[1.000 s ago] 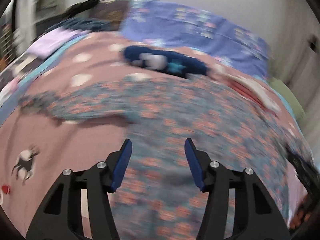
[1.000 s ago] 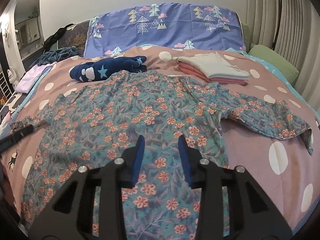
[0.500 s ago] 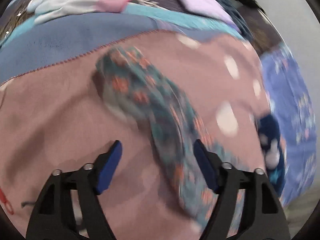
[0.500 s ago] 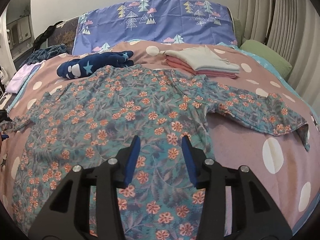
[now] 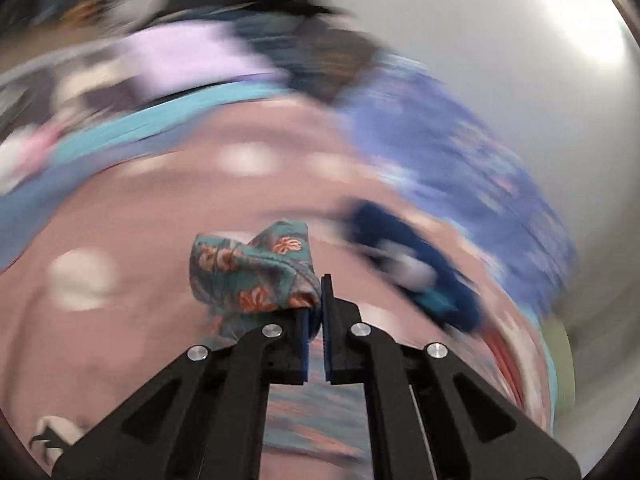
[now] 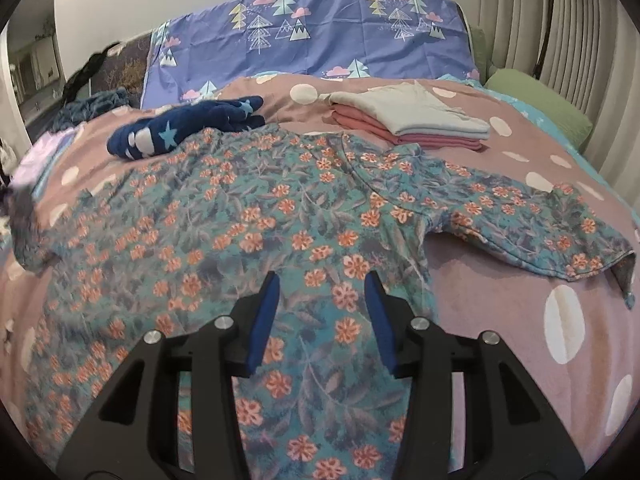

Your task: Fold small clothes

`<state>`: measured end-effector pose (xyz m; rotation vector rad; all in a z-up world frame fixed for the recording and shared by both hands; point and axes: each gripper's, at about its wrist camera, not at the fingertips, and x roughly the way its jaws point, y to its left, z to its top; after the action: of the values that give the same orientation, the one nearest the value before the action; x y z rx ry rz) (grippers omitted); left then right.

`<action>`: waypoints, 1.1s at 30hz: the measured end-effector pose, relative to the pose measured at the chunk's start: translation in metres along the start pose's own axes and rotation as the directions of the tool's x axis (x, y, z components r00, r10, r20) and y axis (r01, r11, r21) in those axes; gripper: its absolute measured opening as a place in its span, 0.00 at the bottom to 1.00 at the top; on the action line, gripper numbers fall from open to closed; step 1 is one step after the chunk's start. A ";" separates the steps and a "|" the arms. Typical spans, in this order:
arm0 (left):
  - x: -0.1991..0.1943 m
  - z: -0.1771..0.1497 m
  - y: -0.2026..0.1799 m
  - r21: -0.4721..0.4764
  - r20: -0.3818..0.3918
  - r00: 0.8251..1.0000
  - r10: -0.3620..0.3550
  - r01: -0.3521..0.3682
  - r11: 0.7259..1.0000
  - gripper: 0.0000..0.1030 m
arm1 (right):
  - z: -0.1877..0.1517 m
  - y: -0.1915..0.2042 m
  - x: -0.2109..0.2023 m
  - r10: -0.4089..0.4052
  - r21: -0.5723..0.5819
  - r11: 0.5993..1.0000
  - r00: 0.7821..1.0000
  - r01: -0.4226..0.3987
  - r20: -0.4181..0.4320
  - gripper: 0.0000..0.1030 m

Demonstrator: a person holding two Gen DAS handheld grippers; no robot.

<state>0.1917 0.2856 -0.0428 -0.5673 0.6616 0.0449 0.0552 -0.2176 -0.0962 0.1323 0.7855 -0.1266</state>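
Note:
A teal floral shirt lies spread flat on the pink polka-dot bed cover. Its right sleeve lies stretched out to the right. My left gripper is shut on the end of the left sleeve and holds it bunched above the cover; the view around it is blurred. My right gripper is open and empty, hovering over the shirt's lower middle. The lifted left sleeve shows as a blur at the left edge of the right wrist view.
A navy star-print garment lies at the back left. A stack of folded pink and grey clothes sits at the back right. A purple tree-print pillow leans at the headboard. A green pillow lies far right.
My left gripper has swung to the left sleeve's end, shut on it and lifted it. My right gripper has opened wider and moved slightly closer over the shirt.

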 end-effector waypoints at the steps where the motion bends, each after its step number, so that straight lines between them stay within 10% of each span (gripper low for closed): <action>1: -0.003 -0.011 -0.039 0.087 -0.012 0.998 -0.067 0.068 0.994 0.04 | 0.002 -0.002 -0.001 0.013 0.008 1.000 1.000 -0.013 0.008 0.44; 7: 0.017 -0.114 -0.176 0.290 -0.236 0.932 -0.273 0.336 0.896 0.04 | 0.000 -0.012 -0.002 0.034 -0.002 0.999 0.999 -0.033 0.016 0.46; 13: 0.068 -0.217 -0.214 0.376 -0.450 0.871 -0.197 0.385 0.843 0.06 | 0.000 -0.020 0.007 0.155 0.029 0.988 0.987 -0.153 -0.048 0.47; 17: 0.074 -0.231 -0.206 0.402 -0.470 0.868 -0.160 0.372 0.837 0.15 | 0.011 -0.020 0.020 0.239 0.046 0.971 0.967 -0.236 -0.082 0.47; 21: 0.057 -0.234 -0.195 0.403 -0.451 0.875 -0.176 0.376 0.835 0.54 | 0.033 -0.011 0.037 0.280 0.034 0.960 0.955 -0.278 -0.103 0.46; 26: 0.042 -0.234 -0.211 0.460 -0.407 0.882 -0.238 0.423 0.780 0.54 | 0.049 0.009 0.033 0.299 -0.060 0.951 0.951 -0.304 -0.081 0.46; 28: 0.045 -0.234 -0.220 0.469 -0.395 0.888 -0.236 0.416 0.779 0.47 | 0.048 0.008 0.030 0.298 -0.060 0.951 0.952 -0.302 -0.070 0.47; 31: 0.058 -0.242 -0.237 0.534 -0.401 0.899 -0.178 0.387 0.752 0.01 | 0.042 -0.004 0.032 0.284 -0.025 0.958 0.955 -0.287 -0.083 0.49; 33: 0.062 -0.248 -0.241 0.564 -0.401 0.904 -0.150 0.373 0.737 0.01 | 0.039 -0.016 0.034 0.270 -0.005 0.962 0.958 -0.272 -0.096 0.49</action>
<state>0.1520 -0.0541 -0.1223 0.0022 0.8630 -0.5476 0.1034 -0.2415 -0.0938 0.2285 0.8549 0.1484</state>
